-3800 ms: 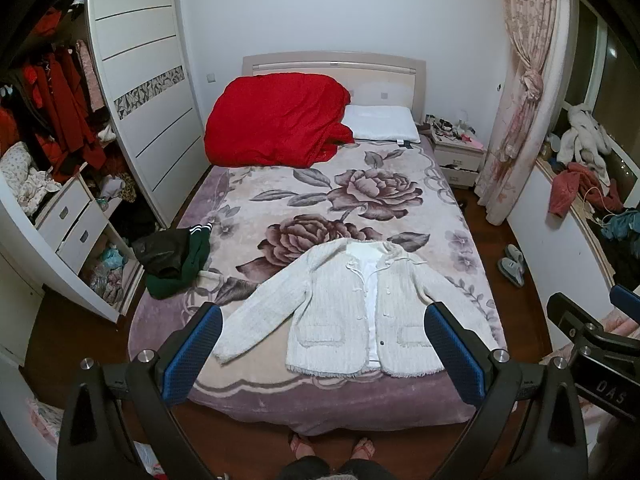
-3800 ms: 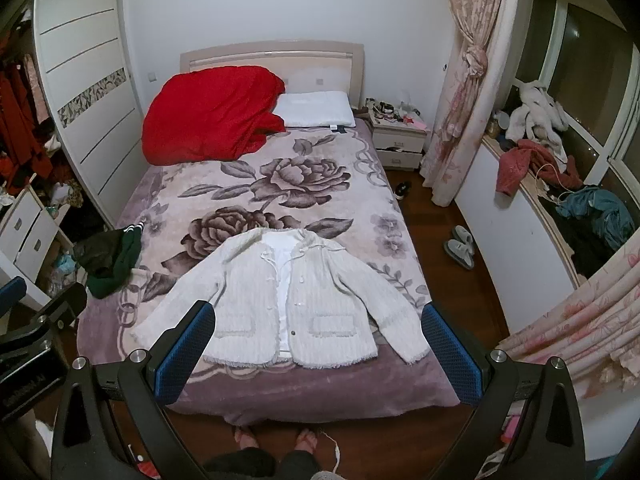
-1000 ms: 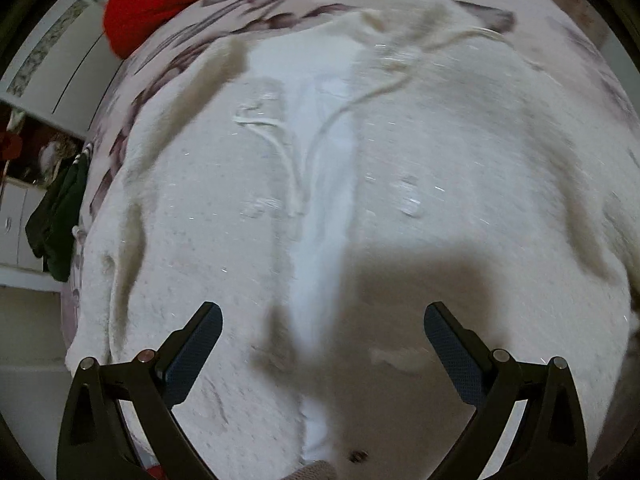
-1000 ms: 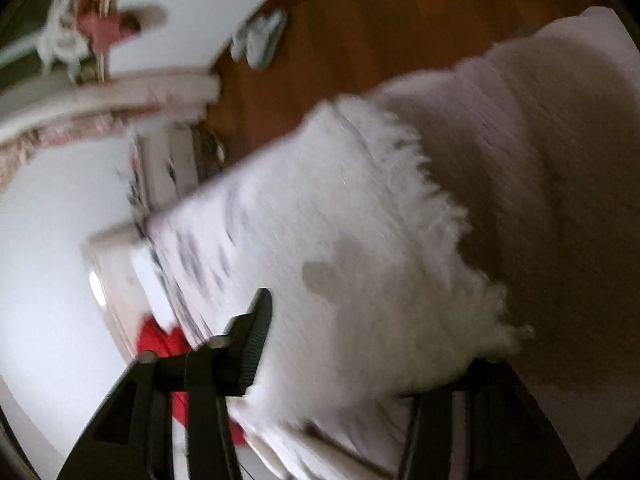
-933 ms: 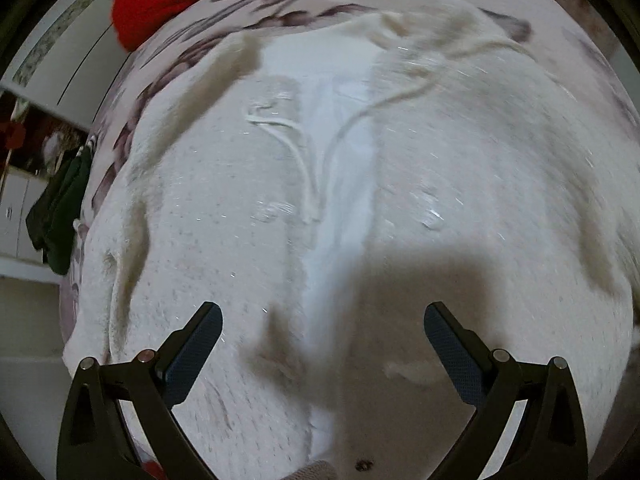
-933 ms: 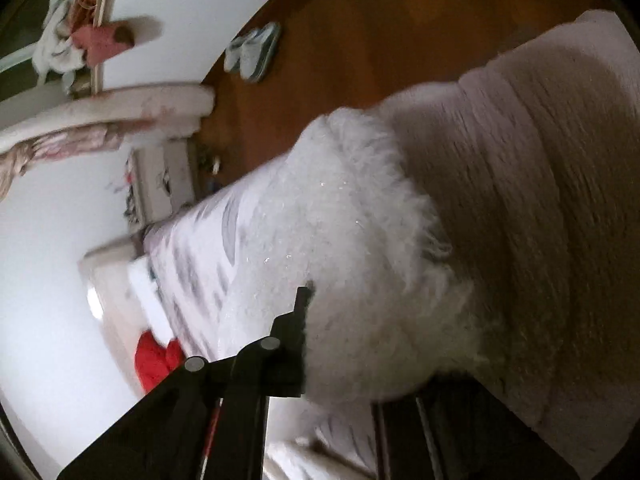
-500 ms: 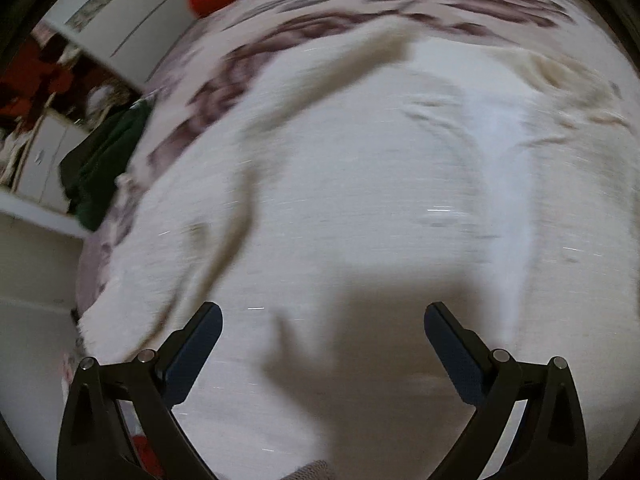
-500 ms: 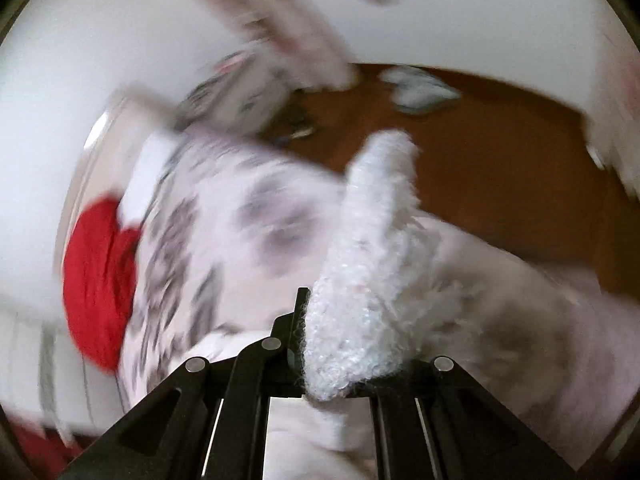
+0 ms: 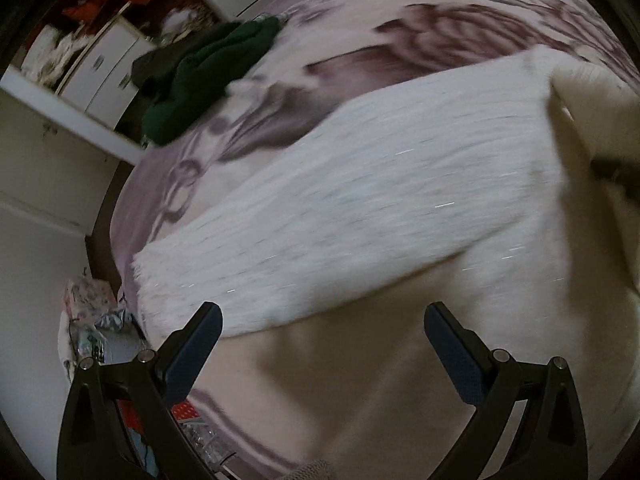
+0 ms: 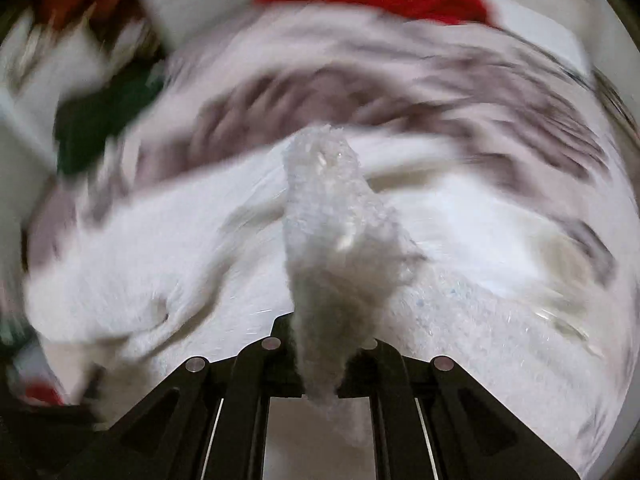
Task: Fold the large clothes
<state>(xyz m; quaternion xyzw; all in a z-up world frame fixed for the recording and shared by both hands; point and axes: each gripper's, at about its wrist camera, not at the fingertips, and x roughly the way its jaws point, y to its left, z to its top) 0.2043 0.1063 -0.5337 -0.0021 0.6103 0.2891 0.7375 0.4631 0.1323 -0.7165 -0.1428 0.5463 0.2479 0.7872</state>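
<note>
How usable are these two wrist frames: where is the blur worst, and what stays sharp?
Right wrist view: heavy swirling motion blur over the bed; only the sleeve pinched in the right gripper stays crisp. Left wrist view: milder streaking on the white jacket; the open left gripper is sharp, and a dark shadow lies between its fingers. Both show fisheye bulge and dim light.

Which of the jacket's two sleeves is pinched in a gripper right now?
The sleeve standing up from the shut right gripper, its fuzzy cuff raised. The other sleeve lies flat on the floral blanket, ahead of the open left gripper.
</note>
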